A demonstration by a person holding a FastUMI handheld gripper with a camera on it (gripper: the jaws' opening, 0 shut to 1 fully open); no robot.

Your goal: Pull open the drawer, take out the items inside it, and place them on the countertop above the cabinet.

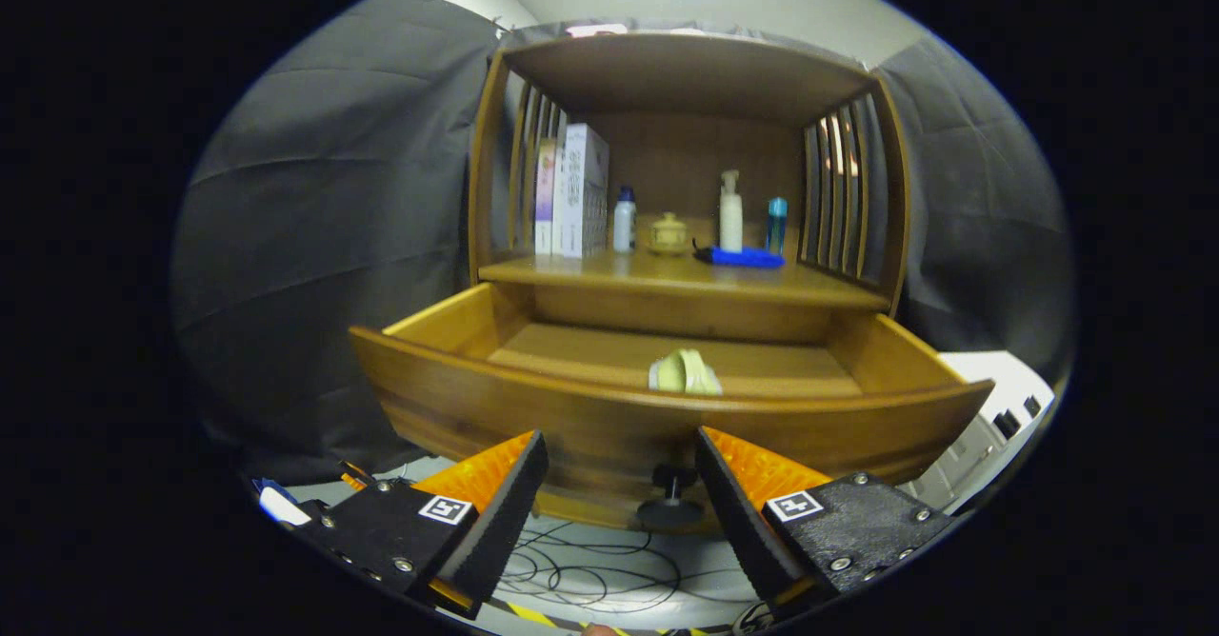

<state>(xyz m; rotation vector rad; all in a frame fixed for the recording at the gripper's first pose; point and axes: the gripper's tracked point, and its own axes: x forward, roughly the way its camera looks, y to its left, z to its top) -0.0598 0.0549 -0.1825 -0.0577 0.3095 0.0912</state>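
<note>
Hovering just outside the pulled-out drawer [609, 407], my gripper [621, 484] sat with its fingers spread wide, nothing between them but the drawer's dark knob [672, 480], which neither pad touched. I judged the spread made sense: the pull step looked done, w/ the drawer well out from the cabinet [686, 169], so the claw was free & ready for a reach inside.

One item was left in the drawer: a pale yellow-green thing [684, 373], soft-looking, lying on the drawer floor close behind the front wall, just beyond the knob & roughly centred ahead of the fingers. The front wall hid its lower edge, so I couldn't tell its full shape or long axis for sure; what showed ran roughly side to side, parallel to the drawer front. It seemed to lie flat, not upright.

On the countertop [667, 279] above the drawer stood boxes [571, 188] at the left, a small white bottle [624, 221], a yellow lidded jar [669, 234], a pump bottle [730, 211], a blue bottle [777, 225] & a flat blue object [743, 256]. Bare wood at the front edge looked, to me, like the likely drop spot. The reach would need the claw lifted over the front wall, then down.
</note>
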